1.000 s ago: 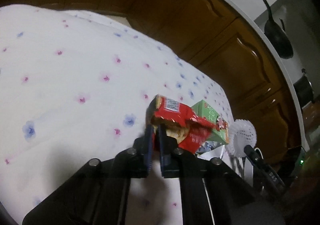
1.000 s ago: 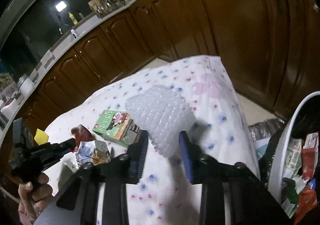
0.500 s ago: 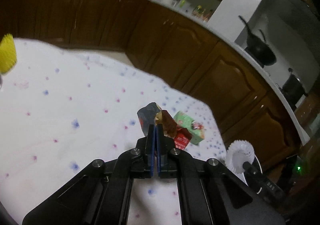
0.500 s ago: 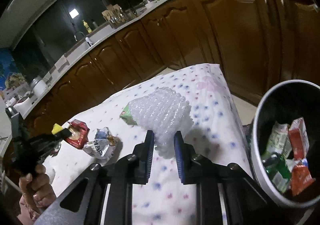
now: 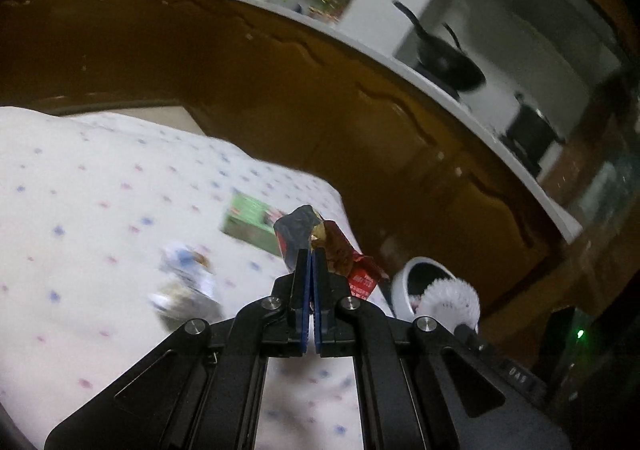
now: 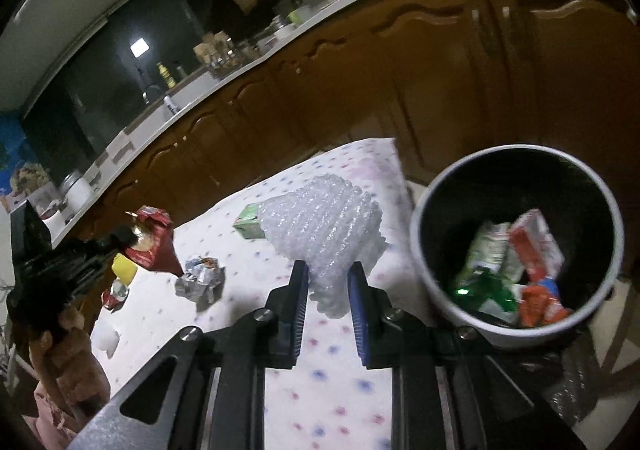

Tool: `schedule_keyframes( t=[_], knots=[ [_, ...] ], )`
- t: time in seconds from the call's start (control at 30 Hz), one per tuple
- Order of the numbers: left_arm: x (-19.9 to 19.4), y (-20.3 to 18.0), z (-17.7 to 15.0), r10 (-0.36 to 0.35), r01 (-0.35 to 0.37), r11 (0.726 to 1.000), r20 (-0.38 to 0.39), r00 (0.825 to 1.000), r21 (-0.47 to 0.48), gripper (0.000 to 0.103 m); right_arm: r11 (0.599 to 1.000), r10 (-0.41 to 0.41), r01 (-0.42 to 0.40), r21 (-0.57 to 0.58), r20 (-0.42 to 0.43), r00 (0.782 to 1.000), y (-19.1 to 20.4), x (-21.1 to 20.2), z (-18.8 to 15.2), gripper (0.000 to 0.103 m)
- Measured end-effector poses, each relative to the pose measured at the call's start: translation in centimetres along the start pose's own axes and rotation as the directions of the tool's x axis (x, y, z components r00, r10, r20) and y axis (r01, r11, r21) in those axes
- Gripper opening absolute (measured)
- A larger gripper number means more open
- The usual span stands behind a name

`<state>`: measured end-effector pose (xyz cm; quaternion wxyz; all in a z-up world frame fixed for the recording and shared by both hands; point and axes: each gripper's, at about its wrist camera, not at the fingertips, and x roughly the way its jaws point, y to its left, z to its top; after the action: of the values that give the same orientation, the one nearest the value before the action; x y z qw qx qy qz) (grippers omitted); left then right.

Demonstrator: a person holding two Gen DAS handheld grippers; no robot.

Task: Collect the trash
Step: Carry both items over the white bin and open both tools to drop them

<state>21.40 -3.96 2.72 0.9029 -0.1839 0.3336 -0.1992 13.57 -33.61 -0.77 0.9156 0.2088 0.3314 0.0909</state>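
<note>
My left gripper (image 5: pixel 311 256) is shut on a crumpled red snack wrapper (image 5: pixel 332 250) and holds it above the flowered tablecloth (image 5: pixel 100 209). It also shows in the right wrist view (image 6: pixel 150 246). My right gripper (image 6: pixel 328 274) is shut on a white bubble-wrap sleeve (image 6: pixel 324 226), held up beside the trash bin (image 6: pixel 516 242), which has a white rim, a dark inside and several wrappers in it. The bin (image 5: pixel 416 282) and the sleeve (image 5: pixel 450 300) show in the left wrist view too.
A green carton (image 5: pixel 250 219) and a crumpled silver wrapper (image 5: pixel 186 284) lie on the cloth, seen also in the right wrist view as carton (image 6: pixel 250 223) and wrapper (image 6: pixel 202 282). A yellow item (image 6: pixel 124 270) sits at the table's left. Brown cabinets (image 6: pixel 440 69) stand behind.
Both grippers have risen from the table with their loads. The right one has swung toward the bin, which now fills more of its view. The left one has closed fully on the wrapper.
</note>
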Motion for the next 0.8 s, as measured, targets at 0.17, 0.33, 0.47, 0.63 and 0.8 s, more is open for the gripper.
schedule_keyframes(
  t=[0.17,0.33,0.47,0.63,0.8],
  knots=[
    [2.2,-3.7,-1.9,-0.046,0.049,0.998,-0.064,0.997,0.047,0.0,0.998,-0.057,0.057,0.025,0.029,0.998,-2.9,-2.7,0.1,0.021],
    [4.2,-7.1,-3.4,-0.08,0.09,0.991,-0.113,0.99,0.094,0.0,0.993,-0.108,0.105,0.055,0.05,0.993,-5.6,-4.7,0.2,0.021],
    [5.5,-9.2,-4.1,-0.095,0.112,0.987,-0.137,0.986,0.117,0.0,0.989,-0.133,0.129,0.074,0.058,0.989,-7.1,-5.6,0.2,0.021],
    [6.9,-11.3,-4.3,-0.105,0.127,0.981,-0.148,0.983,0.147,0.0,0.985,-0.156,0.15,0.09,0.061,0.986,-8.6,-5.9,0.3,0.021],
    [8.5,-13.2,-4.3,-0.108,0.136,0.975,-0.161,0.981,0.177,0.0,0.982,-0.168,0.162,0.097,0.052,0.984,-9.4,-5.5,0.7,0.021]
  ],
)
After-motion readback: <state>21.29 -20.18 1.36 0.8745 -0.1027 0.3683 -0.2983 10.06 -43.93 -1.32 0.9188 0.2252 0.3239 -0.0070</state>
